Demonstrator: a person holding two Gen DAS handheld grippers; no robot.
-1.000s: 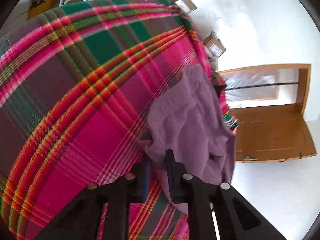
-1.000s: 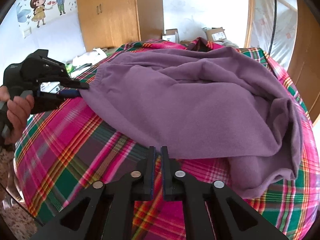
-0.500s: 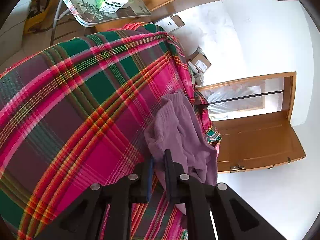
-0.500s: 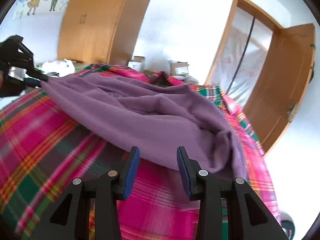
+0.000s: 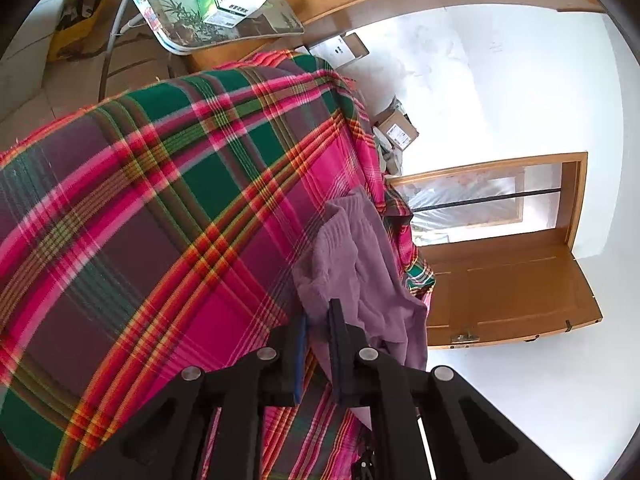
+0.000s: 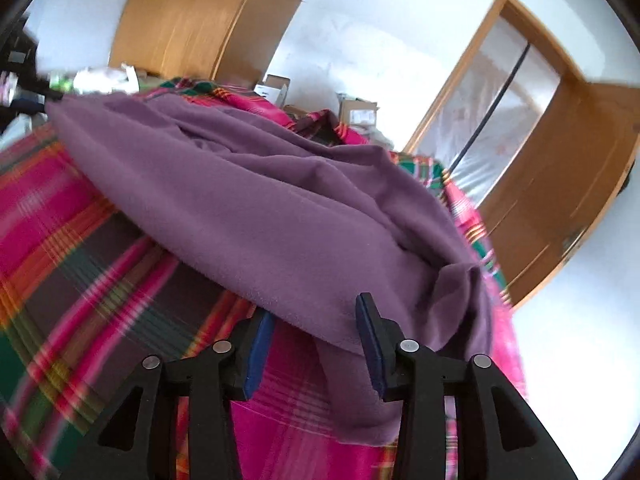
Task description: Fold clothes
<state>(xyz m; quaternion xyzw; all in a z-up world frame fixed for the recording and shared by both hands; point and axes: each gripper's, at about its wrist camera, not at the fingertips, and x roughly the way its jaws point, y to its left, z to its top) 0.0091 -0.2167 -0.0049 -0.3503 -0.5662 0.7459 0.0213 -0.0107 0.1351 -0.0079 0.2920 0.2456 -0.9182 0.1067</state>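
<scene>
Spread wide now, right gripper has let go; left gripper pinches a corner of the purple garment, lifted and rumpled over the plaid cloth. No neat fold yet.

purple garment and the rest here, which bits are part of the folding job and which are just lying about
Part of the job:
purple garment
left claw, shut on it
right claw, open
plaid cloth under it

Just lying about:
green-and-white carton
cardboard boxes
wooden door
</scene>
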